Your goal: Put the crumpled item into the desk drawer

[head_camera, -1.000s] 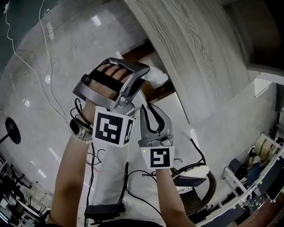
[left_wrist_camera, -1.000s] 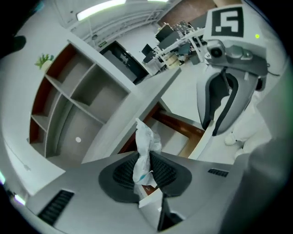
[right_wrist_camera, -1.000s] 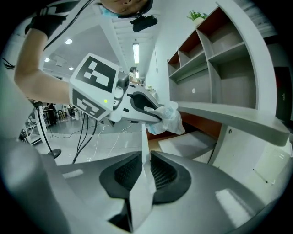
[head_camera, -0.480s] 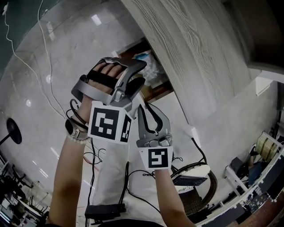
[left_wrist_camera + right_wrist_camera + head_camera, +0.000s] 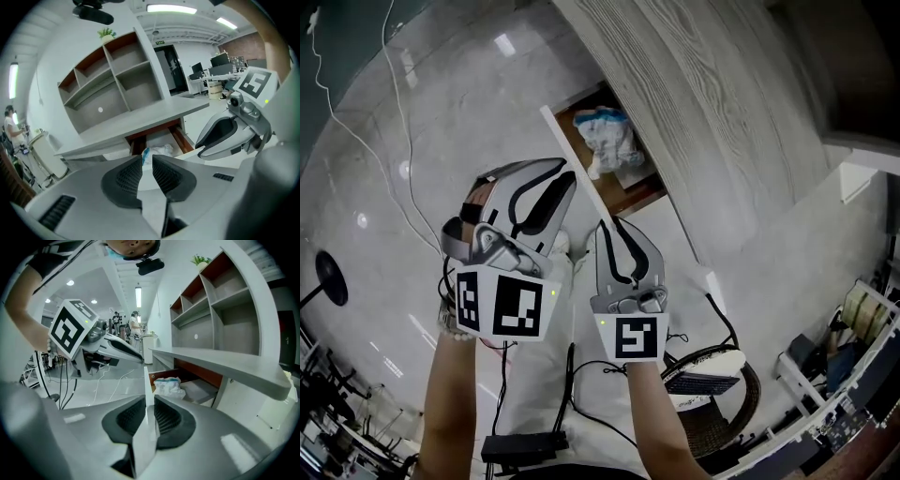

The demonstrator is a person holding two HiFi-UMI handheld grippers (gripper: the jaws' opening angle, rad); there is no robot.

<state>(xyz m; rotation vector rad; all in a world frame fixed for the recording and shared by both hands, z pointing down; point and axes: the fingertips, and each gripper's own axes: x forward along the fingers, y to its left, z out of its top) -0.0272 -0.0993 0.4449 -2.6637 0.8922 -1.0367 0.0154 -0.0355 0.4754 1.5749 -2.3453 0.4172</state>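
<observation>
The crumpled item (image 5: 607, 136), a white wad with blue on it, lies inside the open desk drawer (image 5: 623, 199); it also shows in the left gripper view (image 5: 159, 151) and the right gripper view (image 5: 169, 386). My left gripper (image 5: 569, 176) hangs back from the drawer, short of its white front panel (image 5: 577, 169). Its jaws (image 5: 146, 161) are closing with a gap still showing and nothing between them. My right gripper (image 5: 609, 228) is shut on the near end of that front panel, whose thin white edge (image 5: 146, 380) runs between its pads.
The grey wood-grain desk top (image 5: 712, 112) overhangs the drawer. Open shelves (image 5: 112, 79) stand above the desk. Cables and a black power box (image 5: 520, 445) lie on the glossy floor by my feet. A wicker chair (image 5: 717, 412) stands to the right.
The left gripper was at the drawer with the crumpled item; it has drawn back toward me and downward. The item now lies alone in the drawer. The right gripper stayed put.
</observation>
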